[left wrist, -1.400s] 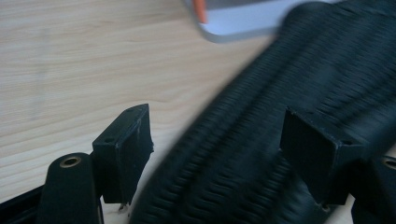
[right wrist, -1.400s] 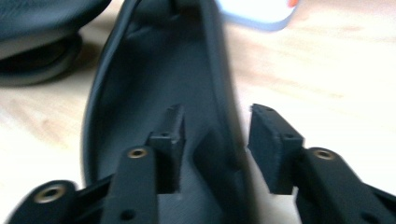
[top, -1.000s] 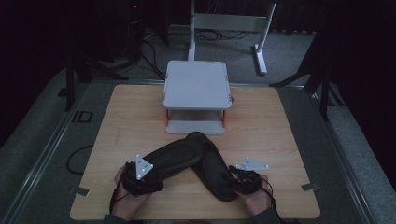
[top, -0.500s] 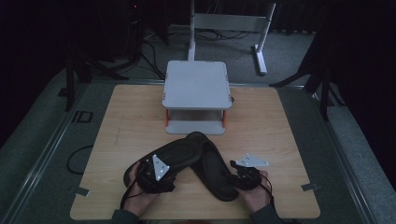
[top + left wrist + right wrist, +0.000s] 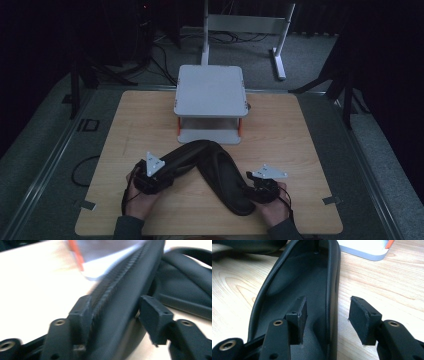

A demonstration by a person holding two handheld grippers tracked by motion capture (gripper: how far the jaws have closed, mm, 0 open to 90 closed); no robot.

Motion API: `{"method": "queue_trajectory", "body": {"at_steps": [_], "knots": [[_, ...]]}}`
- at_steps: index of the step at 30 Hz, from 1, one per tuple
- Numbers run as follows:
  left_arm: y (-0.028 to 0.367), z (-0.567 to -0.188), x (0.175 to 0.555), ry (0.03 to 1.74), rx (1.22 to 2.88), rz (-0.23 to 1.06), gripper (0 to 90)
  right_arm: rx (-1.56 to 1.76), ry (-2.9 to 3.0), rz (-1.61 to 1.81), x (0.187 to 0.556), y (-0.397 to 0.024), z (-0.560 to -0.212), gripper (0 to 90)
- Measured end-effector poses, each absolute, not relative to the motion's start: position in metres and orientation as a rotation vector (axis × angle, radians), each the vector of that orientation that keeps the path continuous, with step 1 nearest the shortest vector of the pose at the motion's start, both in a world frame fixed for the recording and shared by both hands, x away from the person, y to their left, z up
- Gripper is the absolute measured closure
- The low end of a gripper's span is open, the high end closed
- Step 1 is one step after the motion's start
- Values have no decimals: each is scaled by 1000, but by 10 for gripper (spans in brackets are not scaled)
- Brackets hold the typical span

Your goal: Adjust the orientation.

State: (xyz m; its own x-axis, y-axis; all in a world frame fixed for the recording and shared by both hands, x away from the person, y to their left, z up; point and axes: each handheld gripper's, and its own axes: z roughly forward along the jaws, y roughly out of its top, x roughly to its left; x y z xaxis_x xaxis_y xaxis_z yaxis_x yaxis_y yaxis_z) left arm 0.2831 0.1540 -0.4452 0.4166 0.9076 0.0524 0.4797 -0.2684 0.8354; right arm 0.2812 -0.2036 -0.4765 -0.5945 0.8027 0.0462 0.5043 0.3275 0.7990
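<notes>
Seen from the high view, a person's two hands work at a wooden table [image 5: 280, 130], each holding a gripper. Two black slippers lie toe to toe in an inverted V near the table's front edge. The left gripper [image 5: 159, 176] sits at the heel of the left slipper [image 5: 182, 156], the right gripper [image 5: 256, 189] at the heel of the right slipper [image 5: 227, 177]. A small white two-tier stand [image 5: 210, 92] with orange posts sits just behind the slippers' toes, toward the back of the table.

In the left gripper view, the left slipper [image 5: 125, 297] is turned on edge, its ribbed sole edge uppermost, and runs away between the two jaws. The jaws have just been closing; the left pad presses the sole side, the right pad stands at the other face, though blur makes that contact hard to judge. The right slipper [image 5: 187, 282] lies beyond, the stand [image 5: 105, 255] blurred behind.

In the right gripper view, the right slipper [image 5: 304, 285] rests flat on the table [image 5: 387, 282], hollow side up. The right gripper [image 5: 327, 315] straddles its side wall: one jaw inside the footbed, the other outside over bare wood, with a clear gap to the rim, so nothing is clamped. A corner of the stand [image 5: 364, 248] shows at the top.
</notes>
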Motion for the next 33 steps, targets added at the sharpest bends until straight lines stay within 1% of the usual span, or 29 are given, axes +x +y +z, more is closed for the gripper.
{"method": "queue_trajectory", "body": {"at_steps": [2, 5, 6, 10, 12, 13, 17, 22, 26, 29, 30, 31, 33], "knots": [[165, -441, 290, 1209, 1877, 678, 451, 1160, 2242, 1152, 281, -203, -477, 483], [179, -435, 297, 1248, 1832, 687, 487, 1159, 2243, 1152, 281, -203, -477, 483], [182, -433, 299, 1256, 1829, 696, 486, 1158, 2241, 1152, 281, -203, -477, 483], [189, -430, 306, 1242, 1837, 700, 477, 1158, 2244, 1152, 281, -203, -477, 482], [190, -430, 308, 1222, 1859, 715, 429, 1156, 2244, 1153, 281, -203, -477, 483], [190, -430, 308, 1216, 1862, 715, 421, 1157, 2244, 1156, 281, -203, -477, 482], [193, -427, 319, 1230, 1845, 729, 423, 1157, 2252, 1152, 282, -202, -478, 482], [197, -421, 338, 1284, 1839, 746, 459, 1153, 2260, 1146, 282, -201, -479, 482], [203, -421, 355, 1307, 1832, 714, 460, 1154, 2261, 1147, 283, -201, -479, 482], [210, -423, 370, 1337, 1805, 645, 482, 1153, 2268, 1142, 282, -200, -480, 482], [212, -424, 376, 1349, 1804, 644, 482, 1152, 2268, 1141, 282, -200, -480, 482], [212, -424, 378, 1356, 1812, 668, 485, 1150, 2272, 1139, 282, -200, -480, 482], [209, -424, 380, 1348, 1848, 715, 530, 1152, 2271, 1139, 282, -200, -480, 482]]}}
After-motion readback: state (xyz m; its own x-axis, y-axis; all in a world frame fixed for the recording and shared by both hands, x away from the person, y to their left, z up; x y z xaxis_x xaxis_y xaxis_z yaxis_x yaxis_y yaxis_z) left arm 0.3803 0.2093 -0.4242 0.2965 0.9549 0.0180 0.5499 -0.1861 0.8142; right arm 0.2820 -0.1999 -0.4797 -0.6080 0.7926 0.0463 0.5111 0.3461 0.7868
